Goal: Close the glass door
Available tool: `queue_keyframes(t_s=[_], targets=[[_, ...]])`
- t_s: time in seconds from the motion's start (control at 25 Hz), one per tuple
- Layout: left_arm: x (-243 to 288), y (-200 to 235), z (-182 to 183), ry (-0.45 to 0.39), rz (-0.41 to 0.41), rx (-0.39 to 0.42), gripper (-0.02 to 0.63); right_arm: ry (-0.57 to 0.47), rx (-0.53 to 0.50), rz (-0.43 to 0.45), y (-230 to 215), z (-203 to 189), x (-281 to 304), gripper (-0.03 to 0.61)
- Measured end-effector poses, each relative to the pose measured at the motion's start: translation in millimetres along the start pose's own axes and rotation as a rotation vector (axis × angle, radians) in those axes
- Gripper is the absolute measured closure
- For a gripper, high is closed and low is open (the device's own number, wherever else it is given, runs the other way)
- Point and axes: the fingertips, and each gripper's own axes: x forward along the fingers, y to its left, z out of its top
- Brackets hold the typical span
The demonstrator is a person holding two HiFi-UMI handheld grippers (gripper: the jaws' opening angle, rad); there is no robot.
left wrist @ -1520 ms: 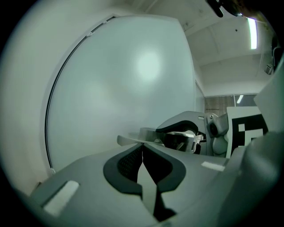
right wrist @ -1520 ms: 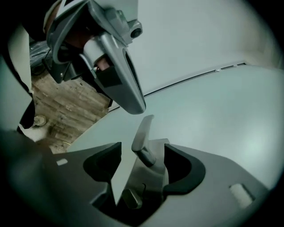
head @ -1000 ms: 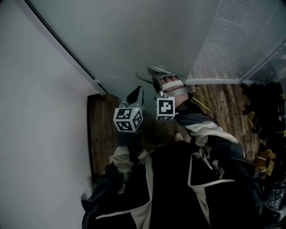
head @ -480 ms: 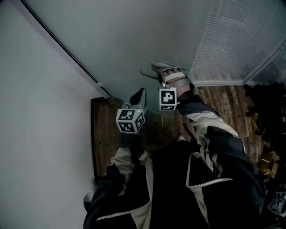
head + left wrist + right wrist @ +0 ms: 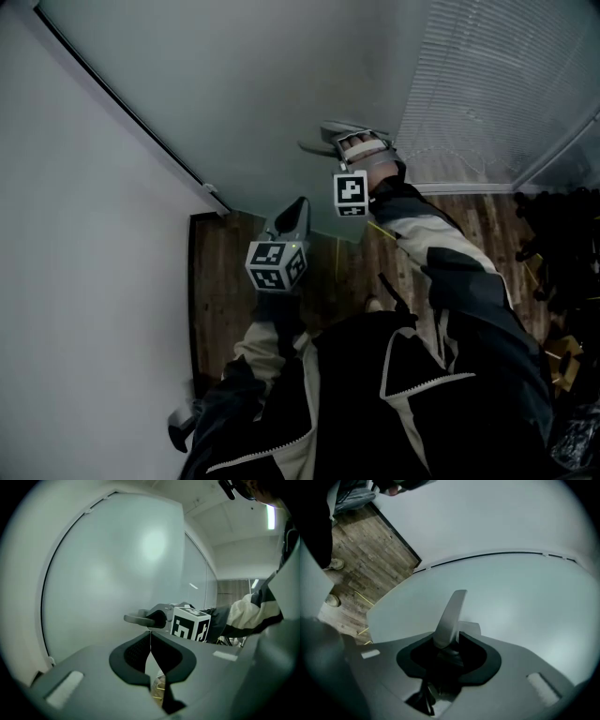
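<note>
The frosted glass door (image 5: 272,84) fills the top of the head view, and its grey lever handle (image 5: 323,142) sticks out to the left. My right gripper (image 5: 339,142) is around that handle, its jaws closing on the lever (image 5: 451,616), which stands between the dark pads. The left gripper (image 5: 302,204) hangs lower and to the left, close to the door's bottom edge, shut and holding nothing. In the left gripper view its fingertips (image 5: 150,637) meet, with the handle (image 5: 138,618) and the right gripper's marker cube (image 5: 190,624) just beyond.
A white wall (image 5: 84,281) runs down the left with a dark door frame (image 5: 131,117) along it. Wood floor (image 5: 220,281) lies below. A ribbed glass panel (image 5: 497,84) stands at the right, with dark clutter (image 5: 562,234) on the floor beside it.
The right gripper and the handle have moved up and slightly right in the head view, the door swinging with them. The left gripper has drifted after them, still shut.
</note>
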Motion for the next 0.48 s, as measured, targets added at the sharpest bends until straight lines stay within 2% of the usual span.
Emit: queue_keyframes(t_s=[0.08,0.24,0.48], targets=[[15,-3,13,-0.013,0.002,-0.015,0.614,0.014,-0.03,0.001,-8,-15,18,0.443],[32,-11,33,-0.038,0.016,0.031,0.614,0.046,-0.101,0.002,-19,-39,51,0.446],[35,-16,41,-0.064,0.055,0.034,0.614,0.104,-0.17,0.019,-34,-77,99,0.445]])
